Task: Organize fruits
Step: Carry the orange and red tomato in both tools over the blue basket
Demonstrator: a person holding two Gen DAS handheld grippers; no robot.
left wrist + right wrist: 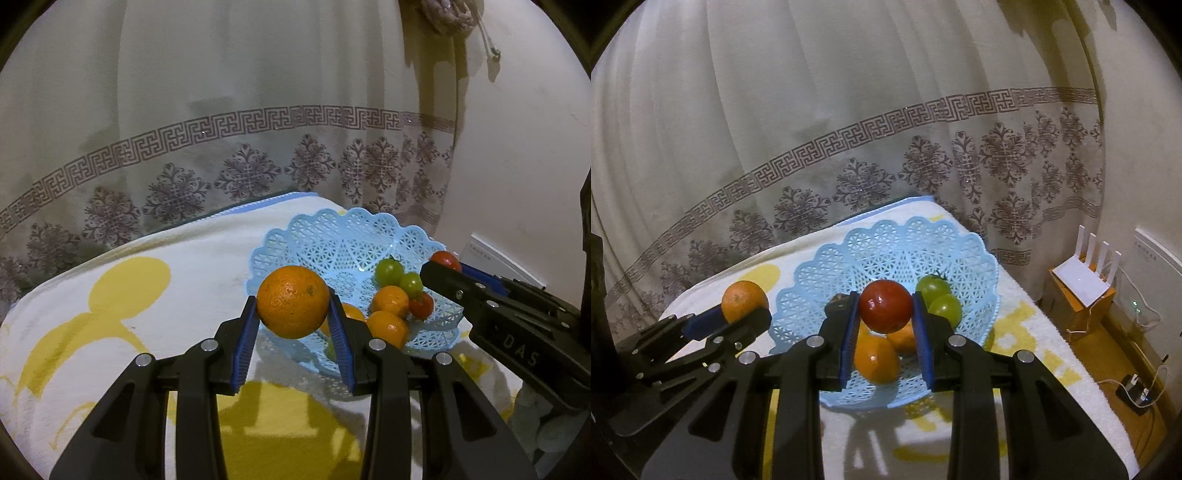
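My left gripper [293, 314] is shut on a large orange [293, 301], held above the near left rim of a light blue lattice basket [332, 236]. My right gripper [885, 317] is shut on a red tomato [885, 311], held over the basket [886, 243]. In the basket lie oranges [388, 328], two green tomatoes [388, 271] and a small red tomato [421, 305]. The right gripper [439, 271] also shows at the right of the left wrist view, and the left gripper [746, 314] with its orange [744, 300] at the left of the right wrist view.
The basket stands on a white and yellow towel [129, 295] over a raised surface. A patterned curtain [221, 155] hangs close behind. To the right, on the floor, are a white router on a cardboard box [1082, 280] and a charger with cables [1136, 391].
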